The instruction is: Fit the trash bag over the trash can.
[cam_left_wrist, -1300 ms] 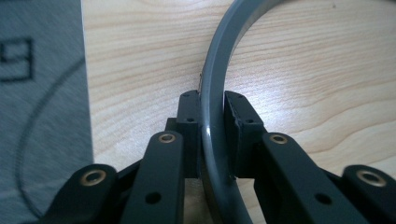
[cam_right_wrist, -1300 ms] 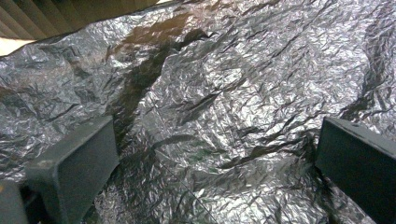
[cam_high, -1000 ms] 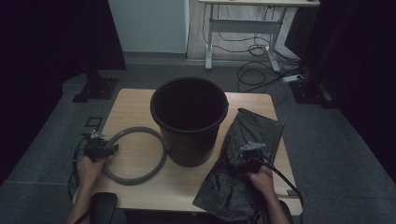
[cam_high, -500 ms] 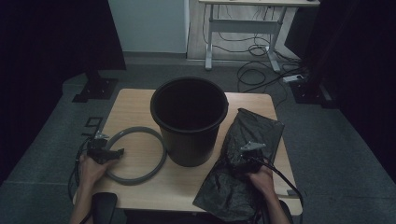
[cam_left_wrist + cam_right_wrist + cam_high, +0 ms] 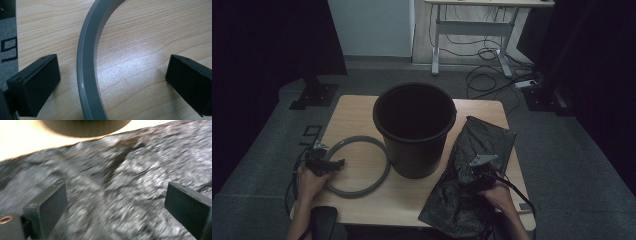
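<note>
A black bucket (image 5: 414, 127) stands upright in the middle of the wooden table (image 5: 362, 112). A grey ring (image 5: 384, 162) lies flat to its left. My left gripper (image 5: 334, 163) is open over the ring's left edge; in the left gripper view the ring (image 5: 86, 65) passes between the wide-apart jaws, nearer the left one. A crumpled black plastic bag (image 5: 477, 145) lies right of the bucket. My right gripper (image 5: 472, 175) is open just above the bag (image 5: 125, 185), with the bucket's base (image 5: 85, 126) beyond it.
The table's left edge and grey floor (image 5: 7, 37) lie close beside the left gripper. A white desk frame (image 5: 472, 30) and loose cables (image 5: 492, 75) sit on the floor beyond the table. Dark curtains hang on both sides.
My left gripper has slid toward me along the ring's left side and a little to the right. The right gripper has stayed over the bag.
</note>
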